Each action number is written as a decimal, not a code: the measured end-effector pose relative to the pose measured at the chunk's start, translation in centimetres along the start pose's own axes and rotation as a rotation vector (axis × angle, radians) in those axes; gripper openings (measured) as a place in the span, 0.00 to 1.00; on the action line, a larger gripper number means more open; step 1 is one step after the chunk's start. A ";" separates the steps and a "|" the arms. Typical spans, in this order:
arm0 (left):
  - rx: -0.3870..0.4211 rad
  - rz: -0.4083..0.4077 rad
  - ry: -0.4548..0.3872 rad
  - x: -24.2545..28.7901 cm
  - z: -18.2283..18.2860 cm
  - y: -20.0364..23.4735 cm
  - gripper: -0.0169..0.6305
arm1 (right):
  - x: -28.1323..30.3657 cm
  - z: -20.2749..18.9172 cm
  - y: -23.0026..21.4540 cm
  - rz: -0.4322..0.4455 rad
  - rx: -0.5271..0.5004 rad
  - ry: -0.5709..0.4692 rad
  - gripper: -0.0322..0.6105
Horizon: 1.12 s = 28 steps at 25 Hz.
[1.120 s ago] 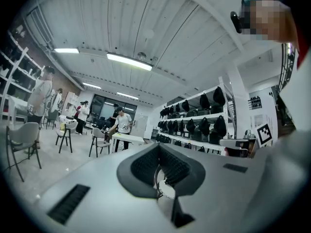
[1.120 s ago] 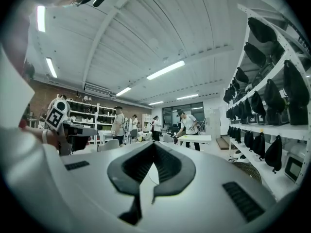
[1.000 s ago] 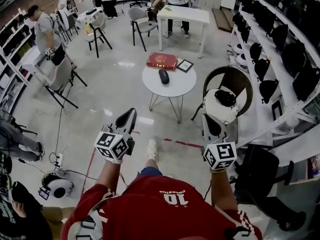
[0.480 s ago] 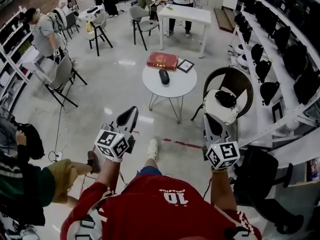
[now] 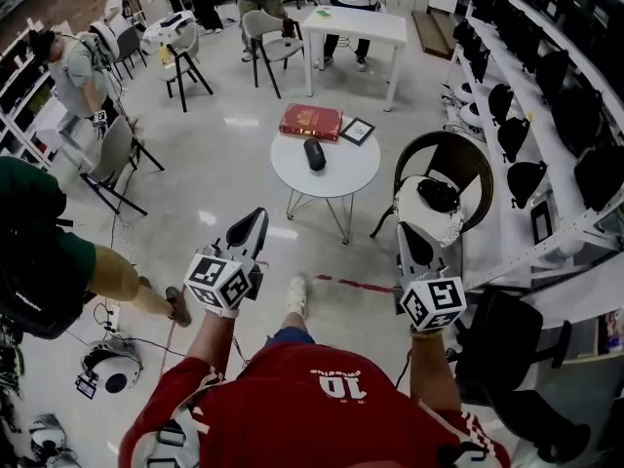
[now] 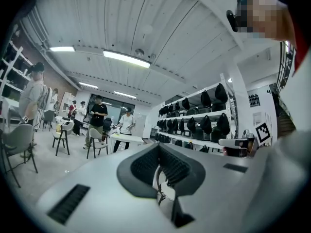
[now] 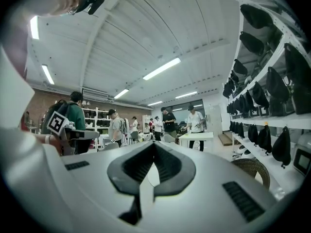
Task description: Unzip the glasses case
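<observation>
Head view: the round white table (image 5: 346, 171) stands well ahead of both jaw pairs. The left gripper (image 5: 254, 216) and right gripper (image 5: 404, 228) point level, jaws fully closed, tips meeting, nothing gripped. The black glasses case (image 5: 314, 154) lies on the table, well beyond the jaw tips, untouched.

Ceiling strip lights (image 6: 126, 58) are flooding the room evenly; glossy floor (image 5: 244, 123) is glaring in patches; fisheye is bending edges, corners vignetting black.
</observation>
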State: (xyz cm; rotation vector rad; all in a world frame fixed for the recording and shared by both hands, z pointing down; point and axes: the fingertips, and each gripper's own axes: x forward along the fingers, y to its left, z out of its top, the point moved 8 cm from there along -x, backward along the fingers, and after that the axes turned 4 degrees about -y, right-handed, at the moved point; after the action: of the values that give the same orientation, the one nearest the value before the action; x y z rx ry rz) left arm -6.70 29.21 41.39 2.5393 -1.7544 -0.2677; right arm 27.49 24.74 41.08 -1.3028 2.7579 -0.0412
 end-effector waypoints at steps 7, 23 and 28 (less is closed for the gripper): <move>-0.019 -0.010 0.006 4.4 0.0 2.9 0.04 | 4.6 0.7 -2.0 -0.016 -0.007 0.008 0.07; -0.054 -0.036 0.023 15.4 1.6 13.2 0.04 | 17.9 2.8 -4.8 -0.052 -0.044 0.030 0.07; -0.070 -0.048 0.025 18.3 1.7 16.9 0.04 | 22.0 2.9 -4.8 -0.067 -0.058 0.045 0.07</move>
State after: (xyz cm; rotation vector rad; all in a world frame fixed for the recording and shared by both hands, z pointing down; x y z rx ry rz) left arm -16.34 6.22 39.83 2.5268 -1.6468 -0.2923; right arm 17.56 4.70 36.93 -1.4254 2.7715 0.0045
